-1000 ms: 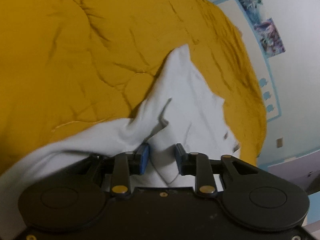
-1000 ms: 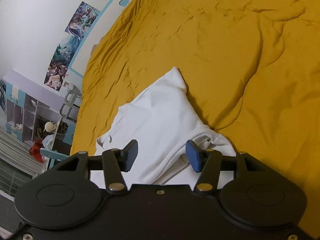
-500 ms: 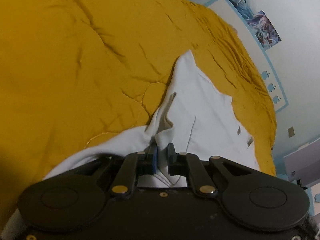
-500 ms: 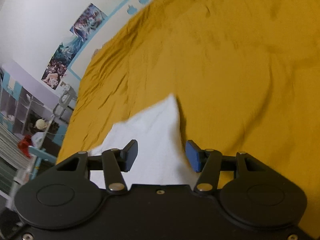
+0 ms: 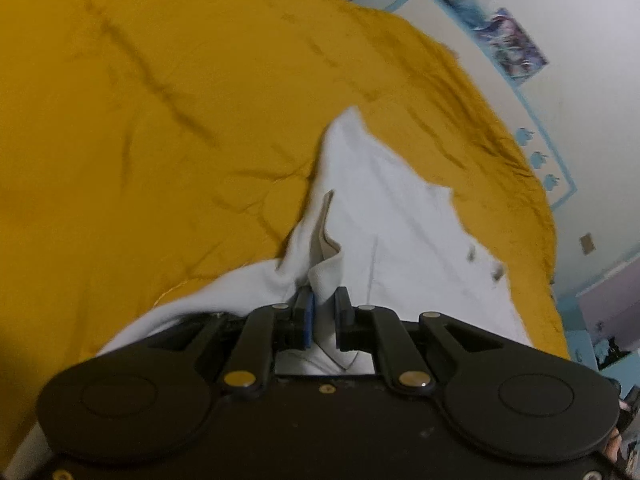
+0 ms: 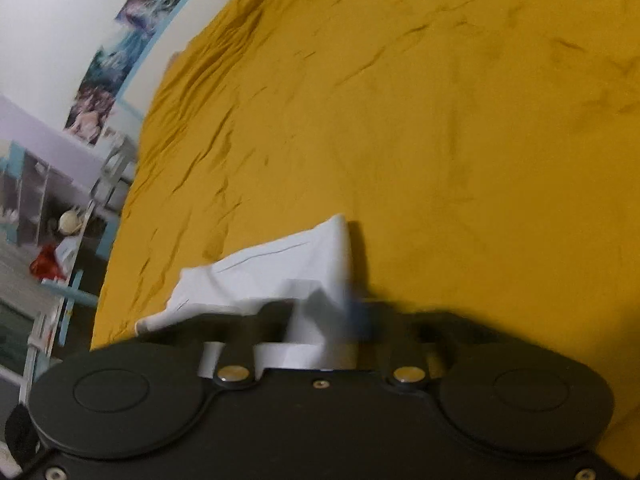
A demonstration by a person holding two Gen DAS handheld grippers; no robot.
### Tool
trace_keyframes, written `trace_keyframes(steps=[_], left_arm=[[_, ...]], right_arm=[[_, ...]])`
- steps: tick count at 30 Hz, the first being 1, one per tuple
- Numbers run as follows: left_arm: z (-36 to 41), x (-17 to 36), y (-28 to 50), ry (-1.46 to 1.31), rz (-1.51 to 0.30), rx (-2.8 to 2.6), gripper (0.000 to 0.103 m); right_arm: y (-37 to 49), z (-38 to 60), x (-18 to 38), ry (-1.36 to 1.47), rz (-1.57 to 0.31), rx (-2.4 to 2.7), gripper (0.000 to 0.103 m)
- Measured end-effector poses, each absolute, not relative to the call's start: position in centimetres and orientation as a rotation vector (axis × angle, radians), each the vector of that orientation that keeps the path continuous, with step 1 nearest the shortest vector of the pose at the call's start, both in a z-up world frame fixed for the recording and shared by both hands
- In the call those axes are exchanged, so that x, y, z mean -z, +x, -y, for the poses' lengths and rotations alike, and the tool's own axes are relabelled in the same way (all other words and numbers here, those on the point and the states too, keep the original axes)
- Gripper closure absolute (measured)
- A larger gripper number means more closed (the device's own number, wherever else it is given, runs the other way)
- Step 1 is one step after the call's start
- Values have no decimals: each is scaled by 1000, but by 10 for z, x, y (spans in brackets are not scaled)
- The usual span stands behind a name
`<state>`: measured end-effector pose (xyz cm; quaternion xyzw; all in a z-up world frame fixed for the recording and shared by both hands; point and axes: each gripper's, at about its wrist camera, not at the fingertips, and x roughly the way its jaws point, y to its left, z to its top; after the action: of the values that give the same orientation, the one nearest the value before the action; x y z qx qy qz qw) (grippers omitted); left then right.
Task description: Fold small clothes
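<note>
A small white garment lies on the mustard-yellow bedspread. My left gripper is shut on a raised fold of its ribbed edge and holds it slightly up. In the right wrist view the garment lies partly between the fingers of my right gripper. That view is blurred by motion, and I cannot tell how far its fingers are closed on the cloth.
The yellow bedspread fills most of both views. A wall with posters runs along the far side of the bed. Shelves and a light-blue frame stand past the bed's left edge.
My left gripper has closed on the garment's edge and lifted it. My right gripper has moved in low over the garment, and its fingers have drawn inward around the cloth.
</note>
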<state>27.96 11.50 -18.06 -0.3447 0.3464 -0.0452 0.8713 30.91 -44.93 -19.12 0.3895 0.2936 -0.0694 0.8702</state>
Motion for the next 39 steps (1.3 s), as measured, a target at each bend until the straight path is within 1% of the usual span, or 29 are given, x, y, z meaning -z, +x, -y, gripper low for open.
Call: trace_keyframes(steps=[2,5,7,8,9,10,12,14,15,16,17,20,23,24,26,27,28,30,31,32,33,34,35,37,38,39], left_arm=[[-110,181,283,-675,-731,111,95],[-106,191,290,-631,-774,94,94],[-104,189,292,-596,-780,101,94],[-104,184,291,-585,-781,110,93],[-105,178,289,-575,-773,115,92],[-106,169,285,-563,-757,117,90],[-108,150,273,-540,-696,129,92],[-108,135,266,-521,-641,154,91],[-106,131,266,-514,-629,172,91],[-104,128,267,-508,-624,185,90],[-100,128,269,-498,-624,190,90],[-91,136,279,-494,-653,201,90],[-82,151,288,-483,-707,197,90],[-79,156,290,-476,-722,192,90],[-76,166,295,-460,-752,173,90],[-78,171,297,-460,-766,161,90],[-81,173,295,-464,-775,154,91],[-87,179,295,-480,-779,155,90],[-90,183,296,-492,-789,161,88],[-95,191,299,-513,-806,169,88],[-99,197,302,-534,-821,164,91],[-104,200,304,-561,-835,157,97],[-109,200,306,-590,-850,158,99],[-117,192,307,-630,-864,172,99],[-119,185,305,-626,-858,174,96],[-120,176,300,-607,-842,169,92]], right_arm=[[304,450,185,771,-573,174,99],[314,446,203,698,-674,229,99],[312,440,210,648,-691,237,99],[305,439,207,657,-668,248,96],[296,439,202,678,-646,252,82],[283,439,196,694,-629,244,77],[254,436,184,695,-593,170,75],[220,431,176,677,-586,78,69],[205,428,172,650,-585,53,57],[188,423,170,596,-584,41,49],[175,417,169,532,-589,32,48],[151,395,174,280,-631,24,48],[147,376,182,90,-670,7,50],[149,373,185,51,-682,-6,55],[157,372,189,23,-702,-10,68],[160,373,192,26,-726,-12,94],[168,373,191,35,-752,-5,96],[162,376,186,53,-727,38,97],[158,378,185,61,-721,60,97],[157,379,189,74,-741,74,97],[157,382,197,90,-775,78,98],[158,384,208,99,-800,87,98],[156,384,211,101,-795,88,98],[152,383,205,123,-781,98,96],[149,384,198,141,-783,103,96],[146,381,192,145,-776,107,95]])
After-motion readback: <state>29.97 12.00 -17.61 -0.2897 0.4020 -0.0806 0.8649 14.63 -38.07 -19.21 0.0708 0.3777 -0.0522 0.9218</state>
